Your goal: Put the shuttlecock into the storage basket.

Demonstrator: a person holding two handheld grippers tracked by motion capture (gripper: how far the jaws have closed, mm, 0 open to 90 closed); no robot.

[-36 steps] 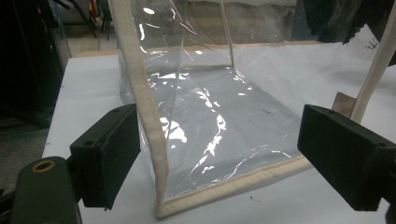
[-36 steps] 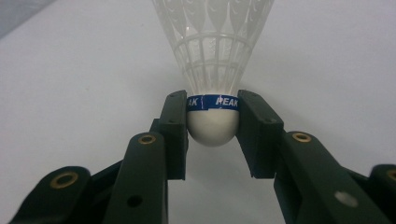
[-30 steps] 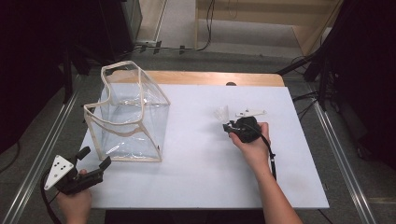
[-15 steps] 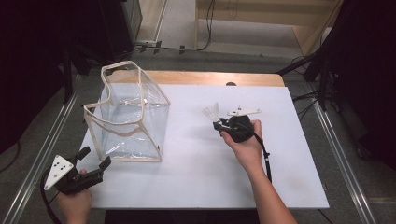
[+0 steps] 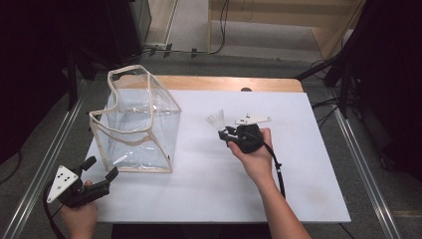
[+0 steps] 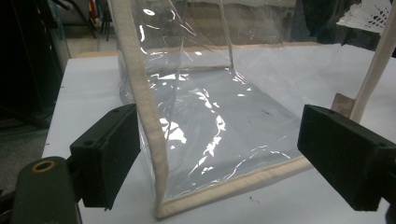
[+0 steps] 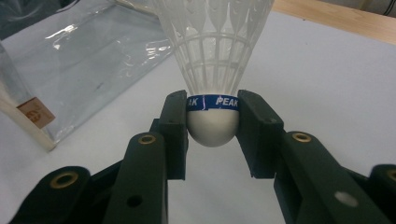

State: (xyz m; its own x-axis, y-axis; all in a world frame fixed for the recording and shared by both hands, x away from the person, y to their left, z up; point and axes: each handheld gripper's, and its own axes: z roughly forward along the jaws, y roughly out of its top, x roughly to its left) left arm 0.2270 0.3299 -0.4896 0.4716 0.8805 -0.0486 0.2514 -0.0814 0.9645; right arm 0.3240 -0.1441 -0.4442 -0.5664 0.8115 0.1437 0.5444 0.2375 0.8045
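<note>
so the shuttlecock (image 7: 212,70) is clamped by its cork base in the right tool (image 5: 230,135) above the table (image 5: 308,164), the left tool (image 5: 97,172) is held released by the clear bag (image 5: 137,124), and probably it's best lifted over the rim skirt-up, not squeezed harder

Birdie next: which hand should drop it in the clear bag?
Right. Its gripper is shut on the birdie, near the bag. The left gripper is open at the bag's corner, better for steadying it.
</note>
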